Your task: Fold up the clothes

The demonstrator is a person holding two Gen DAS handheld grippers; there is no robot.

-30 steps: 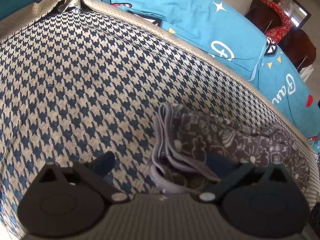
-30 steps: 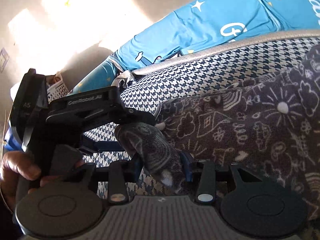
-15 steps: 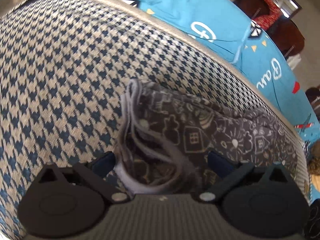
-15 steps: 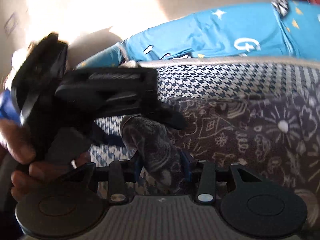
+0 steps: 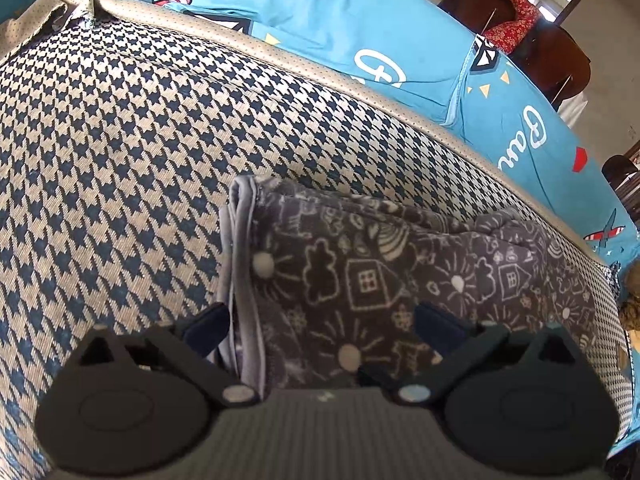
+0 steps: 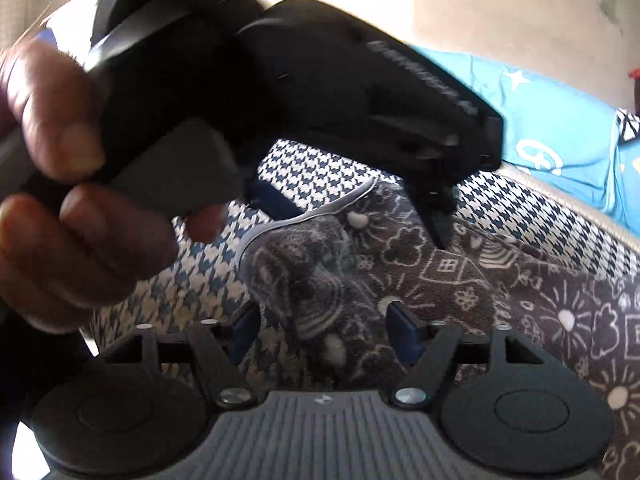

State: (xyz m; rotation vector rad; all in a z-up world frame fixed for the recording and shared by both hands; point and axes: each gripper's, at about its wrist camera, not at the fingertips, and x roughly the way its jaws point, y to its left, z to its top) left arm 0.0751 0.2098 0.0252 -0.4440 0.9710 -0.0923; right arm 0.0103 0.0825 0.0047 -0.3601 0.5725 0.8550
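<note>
A grey garment printed with white doodles lies folded on the houndstooth cover, its layered edge to the left. My left gripper is open and straddles that edge from above, one finger off the cloth and one on it. In the right wrist view the left gripper fills the top, held by a hand. My right gripper is open, and a raised fold of the garment stands between its fingers with a gap on the left.
A bright blue printed sheet runs behind the beige border of the cover. Dark wooden furniture with a red cloth stands at the back right. A pale wall is behind.
The left gripper has moved over the garment's folded edge and now straddles it. The right gripper's jaws have widened around the raised fold. The left gripper looms closer in the right view.
</note>
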